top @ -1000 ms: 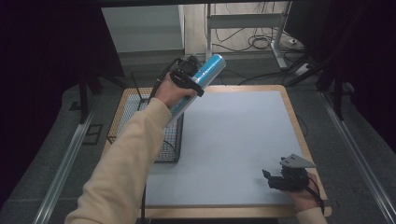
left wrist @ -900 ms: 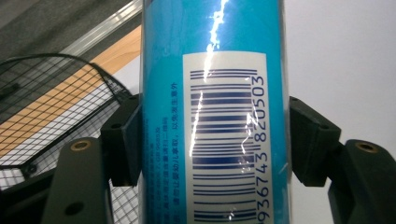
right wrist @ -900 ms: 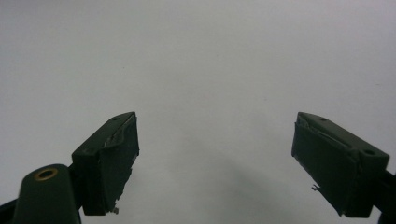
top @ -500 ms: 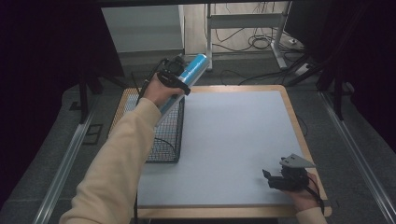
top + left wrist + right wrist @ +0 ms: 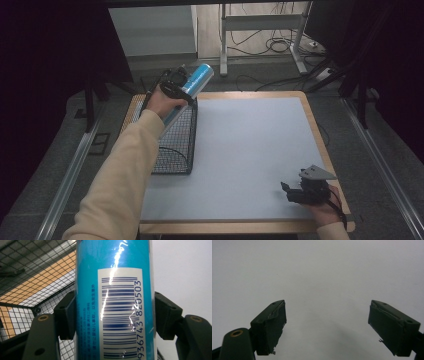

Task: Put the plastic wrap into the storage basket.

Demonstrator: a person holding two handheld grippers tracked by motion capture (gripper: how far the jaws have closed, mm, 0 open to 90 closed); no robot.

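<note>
One blue can (image 5: 194, 85), gripped in your left jaws, has swung leftward over the desk's left-edge basket (image 5: 175, 145), probably bound inside; right jaws open.

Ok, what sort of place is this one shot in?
Probably a lab or recording workspace, not a home: a bare grey mat on a wooden table, loose cables on the floor behind it, dark curtains at the sides, and hand-held left tongs gripping a blue can.

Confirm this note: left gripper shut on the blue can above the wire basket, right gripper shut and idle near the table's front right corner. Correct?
Not quite. The right gripper is open: the right gripper view shows its jaws wide apart with nothing but the white table surface between them. The rest holds: the left gripper is shut on the blue can above the wire basket.
</note>
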